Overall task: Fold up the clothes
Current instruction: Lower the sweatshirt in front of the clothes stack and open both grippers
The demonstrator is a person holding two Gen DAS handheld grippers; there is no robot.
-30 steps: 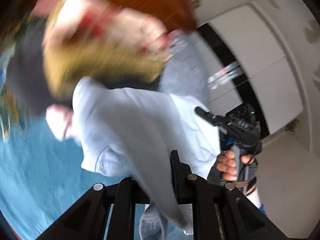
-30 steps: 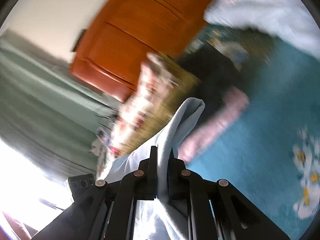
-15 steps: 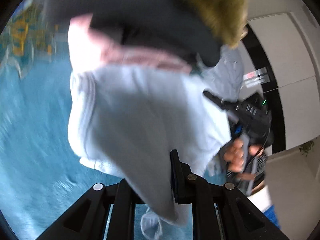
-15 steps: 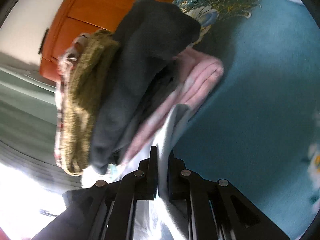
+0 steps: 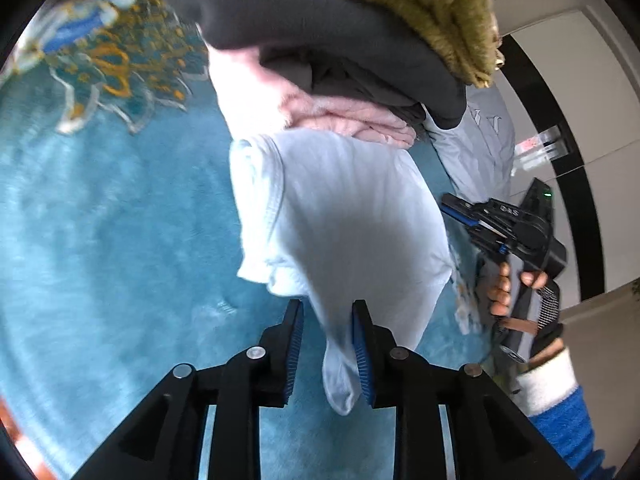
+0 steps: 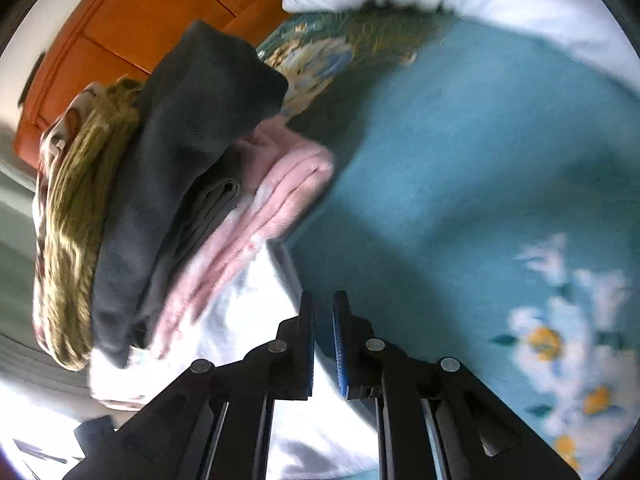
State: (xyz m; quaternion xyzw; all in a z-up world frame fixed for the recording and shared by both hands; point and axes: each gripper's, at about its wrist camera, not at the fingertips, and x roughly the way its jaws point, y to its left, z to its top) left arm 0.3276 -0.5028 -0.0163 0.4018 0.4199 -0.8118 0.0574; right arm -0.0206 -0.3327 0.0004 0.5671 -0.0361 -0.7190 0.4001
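Left wrist view shows the left gripper with jaws apart around the pale shirt, which runs ahead toward the stack on the blue blanket; the right gripper, jaws narrowly parted, holds nothing.

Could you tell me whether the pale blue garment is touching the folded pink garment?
Touching: the left wrist view shows the pale blue garment lying against the pink garment, with no gap.

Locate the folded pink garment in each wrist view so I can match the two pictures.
Left wrist: pink garment upper centre, under the dark grey garment.
Right wrist: pink garment left of centre, beside the dark grey garment.
Shared landmark: teal floral blanket.
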